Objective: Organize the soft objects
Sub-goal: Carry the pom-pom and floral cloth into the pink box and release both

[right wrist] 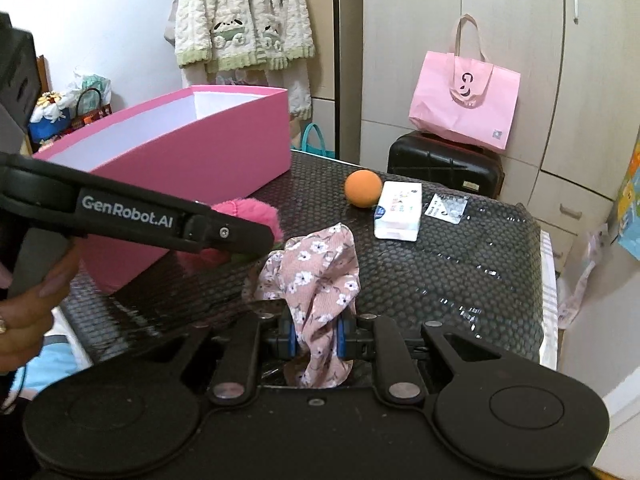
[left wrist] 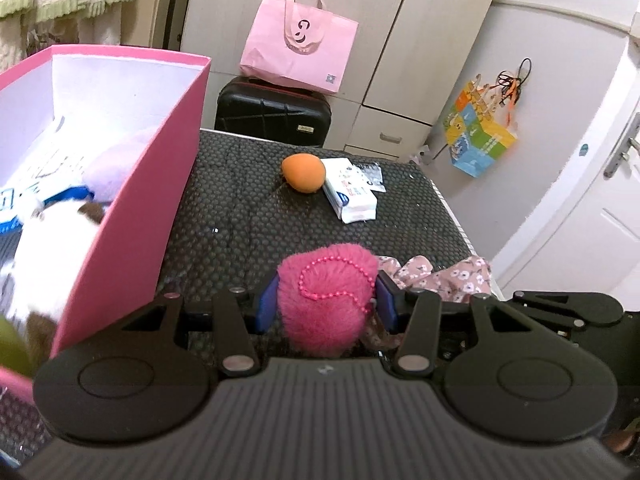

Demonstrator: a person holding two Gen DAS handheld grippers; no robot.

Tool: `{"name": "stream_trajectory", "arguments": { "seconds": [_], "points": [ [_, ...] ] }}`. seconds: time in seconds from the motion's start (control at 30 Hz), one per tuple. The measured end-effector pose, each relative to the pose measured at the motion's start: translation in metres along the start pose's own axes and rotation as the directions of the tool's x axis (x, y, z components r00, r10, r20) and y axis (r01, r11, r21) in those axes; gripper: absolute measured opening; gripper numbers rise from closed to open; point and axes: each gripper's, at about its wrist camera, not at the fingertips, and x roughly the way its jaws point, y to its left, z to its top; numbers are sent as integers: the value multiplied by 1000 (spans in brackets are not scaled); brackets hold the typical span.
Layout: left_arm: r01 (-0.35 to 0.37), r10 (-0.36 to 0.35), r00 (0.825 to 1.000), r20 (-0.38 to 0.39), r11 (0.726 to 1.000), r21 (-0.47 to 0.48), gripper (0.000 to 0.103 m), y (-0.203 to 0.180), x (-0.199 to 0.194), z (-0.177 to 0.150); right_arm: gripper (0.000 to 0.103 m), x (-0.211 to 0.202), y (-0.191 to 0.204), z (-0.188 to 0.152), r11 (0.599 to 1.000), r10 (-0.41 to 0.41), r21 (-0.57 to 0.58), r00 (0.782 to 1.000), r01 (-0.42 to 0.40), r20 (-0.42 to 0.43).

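Note:
My left gripper (left wrist: 325, 300) is shut on a fluffy hot-pink pompom (left wrist: 326, 308) with a pink bead chain, held above the dark mat right of the pink box (left wrist: 168, 184). The box holds a purple plush (left wrist: 116, 164) and a white and brown plush (left wrist: 52, 248). My right gripper (right wrist: 316, 340) is shut on a pink floral cloth (right wrist: 316, 276), lifted over the mat. The left gripper (right wrist: 264, 236) with the pompom (right wrist: 248, 210) shows in the right wrist view, beside the box (right wrist: 192, 168). The floral cloth (left wrist: 440, 276) shows right of the pompom.
An orange soft ball (left wrist: 303, 172) and a white tissue pack (left wrist: 350, 194) lie at the far end of the dark dotted mat (left wrist: 248, 216). Behind stand a black suitcase (left wrist: 272, 112) with a pink tote bag (left wrist: 298, 48), wardrobes and a door (left wrist: 600, 184).

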Motion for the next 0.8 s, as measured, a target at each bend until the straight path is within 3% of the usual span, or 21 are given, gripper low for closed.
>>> {"name": "stream_trajectory", "arguments": {
  "seconds": [0.23, 0.37, 0.57, 0.8],
  "points": [
    [33, -33, 999, -19, 999, 13, 49, 6, -25, -13, 20, -20, 18, -9, 1000, 11, 22, 999, -10, -32],
    [82, -76, 995, -63, 993, 87, 49, 4, -43, -20, 21, -37, 29, -11, 999, 35, 28, 999, -33, -41],
    [122, -113, 992, -64, 979, 163, 49, 5, -83, -29, 21, -56, 54, -12, 998, 65, 14, 997, -64, -44],
    [179, -153, 980, -126, 958, 224, 49, 27, -128, -30, 21, -69, 89, -8, 989, 148, -11, 987, -149, -55]
  ]
}}
